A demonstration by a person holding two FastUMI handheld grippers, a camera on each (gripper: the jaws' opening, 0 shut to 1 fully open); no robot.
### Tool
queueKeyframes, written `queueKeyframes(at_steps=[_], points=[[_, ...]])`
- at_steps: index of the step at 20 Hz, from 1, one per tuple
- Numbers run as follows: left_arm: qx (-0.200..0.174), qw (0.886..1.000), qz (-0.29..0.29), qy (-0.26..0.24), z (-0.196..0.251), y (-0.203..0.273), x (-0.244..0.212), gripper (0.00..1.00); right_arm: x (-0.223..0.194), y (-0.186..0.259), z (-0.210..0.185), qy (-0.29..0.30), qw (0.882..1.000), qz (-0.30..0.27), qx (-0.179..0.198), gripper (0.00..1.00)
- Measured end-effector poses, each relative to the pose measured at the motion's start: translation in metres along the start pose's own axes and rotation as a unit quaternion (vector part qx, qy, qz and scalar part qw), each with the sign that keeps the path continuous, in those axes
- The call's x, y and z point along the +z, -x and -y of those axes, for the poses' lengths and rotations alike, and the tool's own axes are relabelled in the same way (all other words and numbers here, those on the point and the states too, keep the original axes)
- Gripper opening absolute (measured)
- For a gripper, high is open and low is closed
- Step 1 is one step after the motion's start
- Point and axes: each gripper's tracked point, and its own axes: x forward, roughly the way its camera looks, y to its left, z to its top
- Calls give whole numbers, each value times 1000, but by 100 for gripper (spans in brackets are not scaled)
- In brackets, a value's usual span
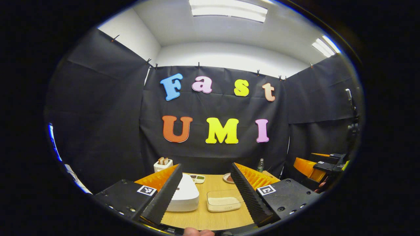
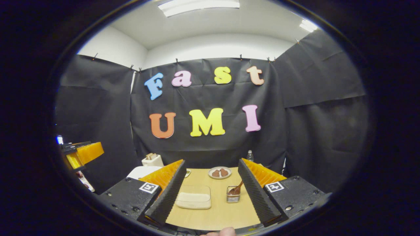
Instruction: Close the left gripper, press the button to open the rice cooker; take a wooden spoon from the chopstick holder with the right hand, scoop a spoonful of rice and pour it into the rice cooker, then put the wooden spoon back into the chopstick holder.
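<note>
Left claw [image 1: 206, 193]: fingers spread wide, holding nothing, above the desk [image 1: 213, 219]. The white rice cooker [image 1: 183, 195], lid down, sits at 7 o'clock, partly behind the left finger; the rice container [image 1: 223, 200] lies between the fingers. Right claw [image 2: 210, 193]: likewise spread and empty. The chopstick holder [image 2: 233, 195] with the wooden spoon [image 2: 237, 189] stands beside its right finger; bare desk lies toward 6 o'clock.

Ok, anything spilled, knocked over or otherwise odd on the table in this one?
Nothing stands out. The rice cooker sits shut and level, the rice tray lies flat with no grains visible around it, and the wooden spoon leans in its holder. Both the left gripper and the right gripper are open and hold nothing.
</note>
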Motion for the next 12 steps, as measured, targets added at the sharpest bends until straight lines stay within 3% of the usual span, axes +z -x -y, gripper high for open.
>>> queueKeyframes(at_steps=[4,12], points=[[-2,1000,6,-28,8,8,-4,95,-12,7,1,2,1000,-9,2,100],[-1,1000,8,-17,12,4,-2,95,-3,4,3,14,1000,2,5,99]])
